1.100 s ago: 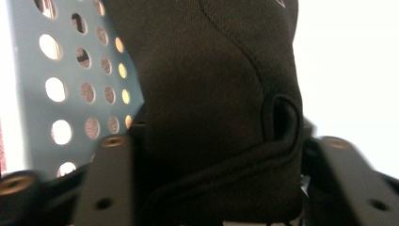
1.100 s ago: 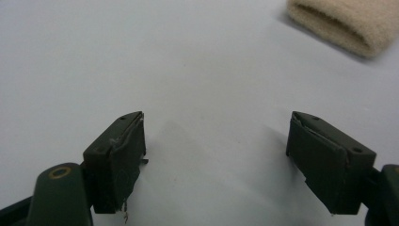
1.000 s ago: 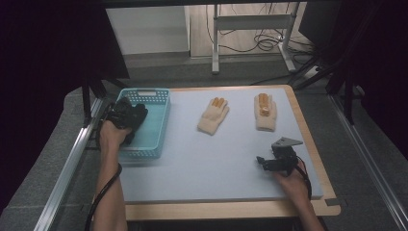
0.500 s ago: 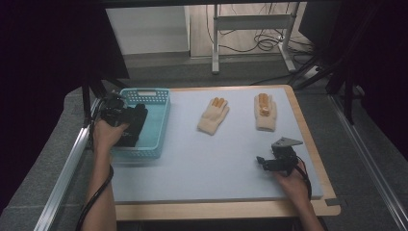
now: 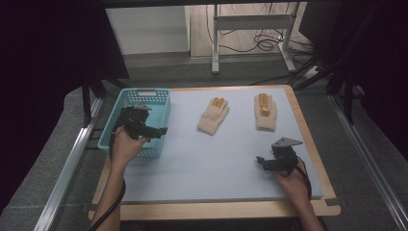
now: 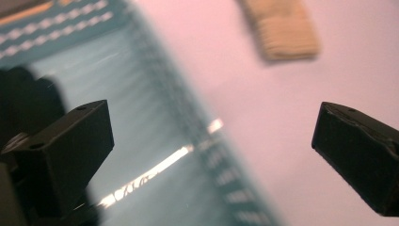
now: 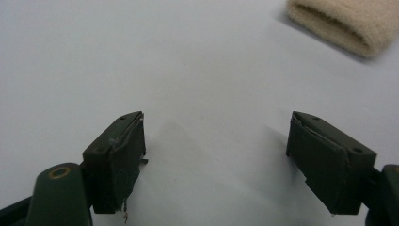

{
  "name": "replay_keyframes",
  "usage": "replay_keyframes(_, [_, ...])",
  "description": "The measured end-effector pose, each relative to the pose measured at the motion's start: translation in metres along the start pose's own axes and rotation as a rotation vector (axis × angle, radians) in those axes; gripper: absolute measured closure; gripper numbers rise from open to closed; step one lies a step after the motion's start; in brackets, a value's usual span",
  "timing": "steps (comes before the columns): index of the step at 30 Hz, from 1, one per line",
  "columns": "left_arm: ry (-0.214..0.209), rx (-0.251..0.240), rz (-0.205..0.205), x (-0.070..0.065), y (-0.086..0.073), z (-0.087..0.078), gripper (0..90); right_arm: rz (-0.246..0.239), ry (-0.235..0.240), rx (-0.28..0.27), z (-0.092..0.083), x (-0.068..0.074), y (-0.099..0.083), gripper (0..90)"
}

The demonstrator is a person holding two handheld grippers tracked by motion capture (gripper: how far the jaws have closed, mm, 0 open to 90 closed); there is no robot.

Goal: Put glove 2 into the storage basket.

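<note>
While the left gripper (image 5: 153, 131) is swinging out over the near right rim of the turquoise basket (image 5: 126, 101), its jaws have just been opening and are now standing spread wide with nothing between them. A second ago that gripper was sitting deeper inside the basket, toward nine o'clock; now it is pointing toward three o'clock, at the open mat. In the left gripper view the basket wall (image 6: 155, 155) is running blurred under the jaws, and a beige glove cuff (image 6: 282, 30) is showing at one o'clock.

Two beige gloves are lying on the pale blue mat of the counter (image 5: 211, 163): the left glove (image 5: 214, 115) near the twelve o'clock edge, the right glove (image 5: 265, 111) just at its three o'clock side, apart from it. Neither is being touched.

Down at five o'clock on the mat, the right gripper (image 5: 262, 161) is resting with its jaws spread and empty; a glove cuff (image 7: 341, 23) is lying at one o'clock in the right gripper view.

Judging from this, the left hand is probably heading for the nearer glove, to bring it to the basket.
</note>
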State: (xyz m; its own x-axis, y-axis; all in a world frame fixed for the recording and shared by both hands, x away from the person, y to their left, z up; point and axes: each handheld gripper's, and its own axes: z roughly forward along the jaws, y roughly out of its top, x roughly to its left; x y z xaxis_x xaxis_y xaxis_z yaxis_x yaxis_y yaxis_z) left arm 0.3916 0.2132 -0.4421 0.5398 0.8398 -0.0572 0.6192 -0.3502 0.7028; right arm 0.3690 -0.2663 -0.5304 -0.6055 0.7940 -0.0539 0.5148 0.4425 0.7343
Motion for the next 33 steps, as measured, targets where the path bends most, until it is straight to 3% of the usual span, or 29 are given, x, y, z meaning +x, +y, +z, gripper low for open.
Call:
replay_keyframes(6, [-0.052,-0.042,0.087,-0.046,-0.001,0.001,0.0,-0.001,0.0,0.0,0.0,0.0,0.0,19.7])
replay_keyframes(11, [-0.106,-0.072,0.161,-0.08,-0.015,0.006,0.0,0.001,0.002,-0.001,0.0,0.0,0.0,19.7])
replay_keyframes(16, [-0.086,-0.076,0.226,-0.103,-0.035,0.015,0.0,0.001,0.001,0.0,0.0,0.0,0.0,19.6])
replay_keyframes(21, [-0.116,-0.069,0.201,-0.111,-0.056,0.028,0.0,0.001,0.002,0.0,0.0,0.0,0.0,19.6])
replay_keyframes(24, [-0.14,-0.066,0.159,-0.109,-0.068,0.037,0.0,0.001,0.001,0.0,0.0,0.0,0.0,19.6])
replay_keyframes(28, [-0.098,-0.003,0.179,-0.109,-0.08,0.049,0.0,0.001,0.002,0.001,0.0,0.0,0.0,19.6])
replay_keyframes(33, [-0.07,0.029,0.164,-0.105,-0.092,0.054,0.0,0.003,0.003,0.002,0.0,0.0,0.0,19.6])
